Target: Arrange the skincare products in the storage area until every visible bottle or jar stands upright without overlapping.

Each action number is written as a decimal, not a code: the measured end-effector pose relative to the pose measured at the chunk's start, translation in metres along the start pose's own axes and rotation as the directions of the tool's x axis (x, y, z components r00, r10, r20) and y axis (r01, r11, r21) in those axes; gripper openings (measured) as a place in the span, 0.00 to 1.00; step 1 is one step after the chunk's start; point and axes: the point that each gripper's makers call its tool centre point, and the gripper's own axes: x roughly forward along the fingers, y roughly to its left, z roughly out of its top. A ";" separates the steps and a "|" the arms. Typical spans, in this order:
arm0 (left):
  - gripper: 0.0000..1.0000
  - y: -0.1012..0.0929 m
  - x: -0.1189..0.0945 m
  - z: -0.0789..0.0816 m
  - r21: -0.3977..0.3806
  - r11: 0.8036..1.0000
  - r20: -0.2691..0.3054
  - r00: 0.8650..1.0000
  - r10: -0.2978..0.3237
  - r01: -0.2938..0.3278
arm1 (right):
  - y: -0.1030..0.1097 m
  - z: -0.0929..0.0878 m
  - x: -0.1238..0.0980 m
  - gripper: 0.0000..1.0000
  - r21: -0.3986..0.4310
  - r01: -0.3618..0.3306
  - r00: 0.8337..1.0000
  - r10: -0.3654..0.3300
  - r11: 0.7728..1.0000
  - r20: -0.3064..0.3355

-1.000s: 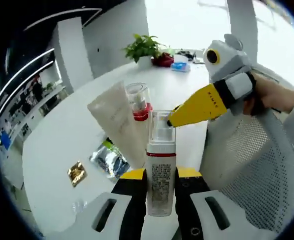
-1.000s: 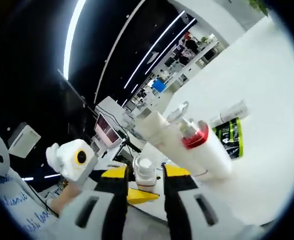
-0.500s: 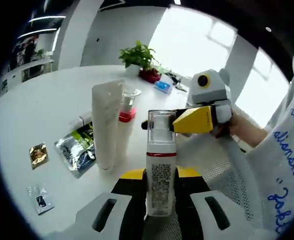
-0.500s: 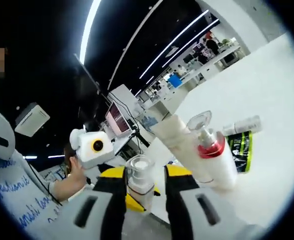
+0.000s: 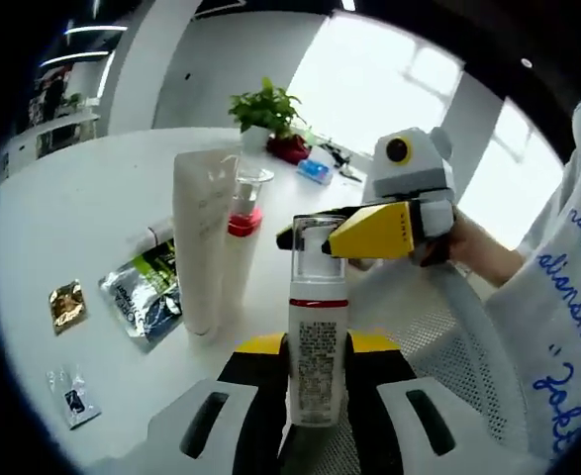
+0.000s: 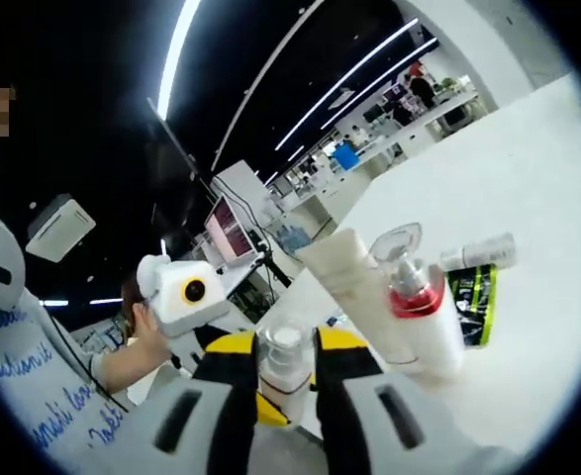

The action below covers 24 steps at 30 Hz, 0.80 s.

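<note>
My left gripper (image 5: 316, 348) is shut on the body of a white pump bottle (image 5: 317, 371) with a red band and a clear cap (image 5: 315, 247), held upright. My right gripper (image 5: 310, 236) comes in from the right, its yellow jaws around that cap. In the right gripper view my right gripper (image 6: 276, 348) is shut on the clear cap (image 6: 281, 358), with the left gripper (image 6: 184, 293) behind it. A cream tube (image 5: 197, 242) stands on its cap on the white table (image 5: 82, 213). A red-collared bottle (image 5: 239, 223) stands right beside it.
A green-black sachet (image 5: 144, 293), a gold sachet (image 5: 65, 305) and a small clear sachet (image 5: 69, 392) lie on the table left of the tube. A small tube (image 6: 480, 251) lies beyond the sachet (image 6: 471, 290). A white mesh chair (image 5: 473, 341) is at right, a potted plant (image 5: 264, 105) far back.
My right gripper's jaws have drawn closer together on the clear cap. The left gripper still holds the bottle; both views have shifted only slightly.
</note>
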 end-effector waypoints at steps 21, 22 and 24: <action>0.23 0.022 0.023 -0.015 0.114 0.987 -0.122 0.984 0.128 -0.114 | -0.001 -0.019 0.017 0.21 -0.306 0.029 0.986 -0.077 0.951 -0.147; 0.22 0.022 0.024 -0.016 0.114 0.987 -0.126 0.984 0.127 -0.113 | -0.002 -0.019 0.017 0.21 -0.311 0.031 0.986 -0.080 0.950 -0.148; 0.21 0.021 0.025 -0.016 0.115 0.987 -0.129 0.984 0.125 -0.111 | -0.003 -0.019 0.017 0.21 -0.316 0.033 0.985 -0.085 0.948 -0.152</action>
